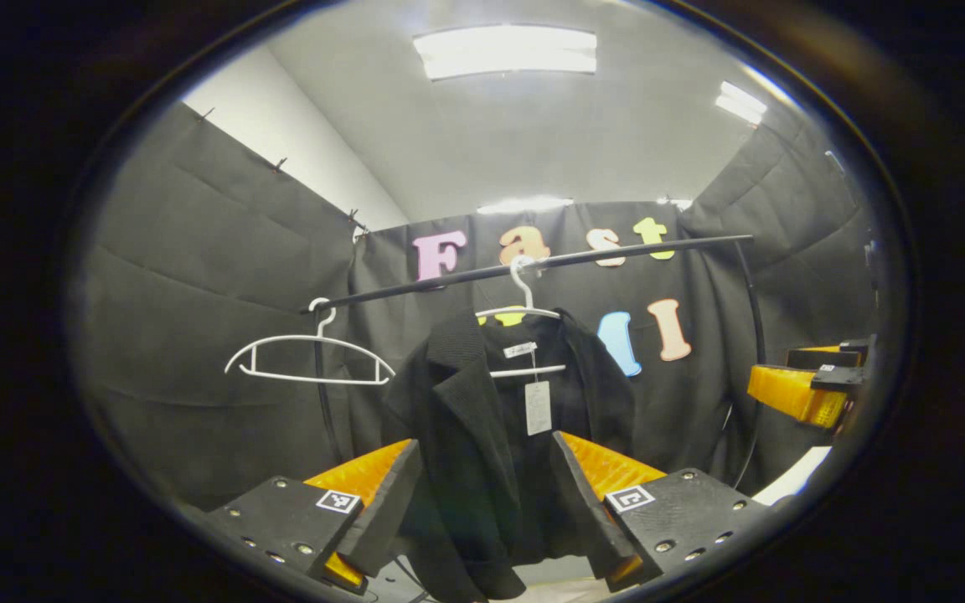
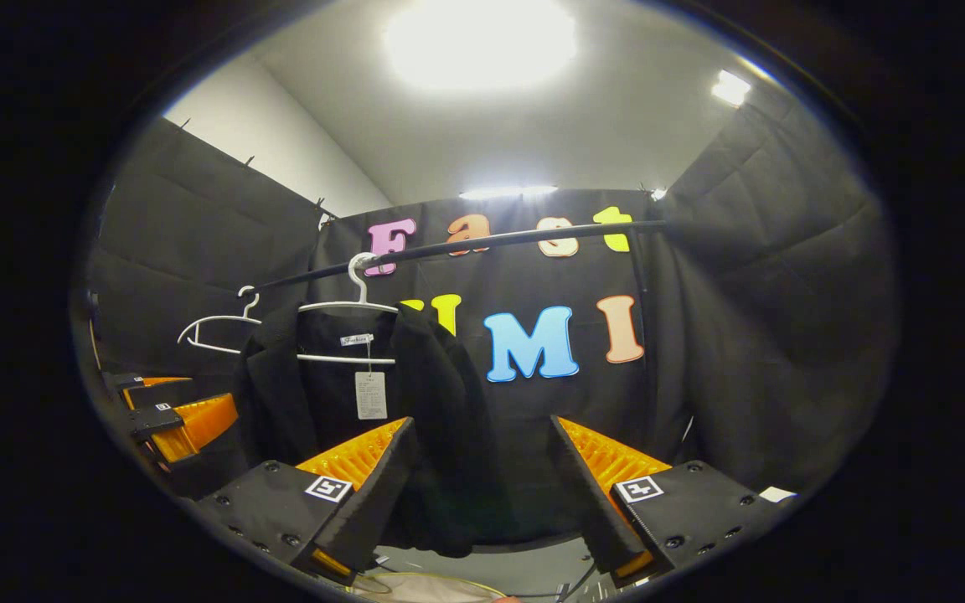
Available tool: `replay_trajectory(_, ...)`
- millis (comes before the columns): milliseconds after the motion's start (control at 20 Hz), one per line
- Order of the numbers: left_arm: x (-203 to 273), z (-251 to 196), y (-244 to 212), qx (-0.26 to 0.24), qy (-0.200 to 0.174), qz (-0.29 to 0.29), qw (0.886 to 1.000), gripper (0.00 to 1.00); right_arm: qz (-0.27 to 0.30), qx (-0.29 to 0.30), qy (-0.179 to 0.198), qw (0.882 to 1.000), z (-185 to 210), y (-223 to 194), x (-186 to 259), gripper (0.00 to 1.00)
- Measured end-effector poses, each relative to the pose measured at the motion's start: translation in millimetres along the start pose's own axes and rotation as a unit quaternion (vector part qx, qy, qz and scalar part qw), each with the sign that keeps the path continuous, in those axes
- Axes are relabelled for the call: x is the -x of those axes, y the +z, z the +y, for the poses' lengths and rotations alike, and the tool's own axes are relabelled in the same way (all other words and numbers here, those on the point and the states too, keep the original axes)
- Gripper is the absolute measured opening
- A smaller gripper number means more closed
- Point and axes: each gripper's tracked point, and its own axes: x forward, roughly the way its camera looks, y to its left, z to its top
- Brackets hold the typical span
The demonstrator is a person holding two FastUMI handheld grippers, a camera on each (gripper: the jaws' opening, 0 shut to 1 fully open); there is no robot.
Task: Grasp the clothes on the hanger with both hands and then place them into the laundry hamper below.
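Rail-hung jacket (image 1: 499, 435), long axis vertical, open front probably camera-facing

- Your left gripper (image 1: 482, 502): each finger carries a dark plate behind the jaws, studded with screws, bearing a square black-and-white marker.
- Your right gripper (image 2: 482, 494): identical plates, screws, markers.

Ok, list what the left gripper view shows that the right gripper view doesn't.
Left gripper view: the right gripper, open, at its right edge. Right gripper view: the left gripper, open, at its left edge. Both: the black jacket on its white hanger, an empty hanger beside it, the rail.
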Motion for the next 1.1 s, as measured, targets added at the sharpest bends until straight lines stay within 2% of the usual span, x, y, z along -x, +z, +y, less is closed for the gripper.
replay_trajectory(700, -78.1, -4.0, -22.5, -0.028, 0.069, 0.024, 0.997, 0.91, 0.019, -0.034, 0.109, 0.993, 29.4, -16.5, -109.8, 0.98)
replay_trajectory(1100, -114.4, 3.9, -39.4, -0.042, 0.102, 0.041, 0.993, 0.9, 0.043, -0.044, 0.141, 0.988, 46.0, -34.8, -167.4, 0.96)
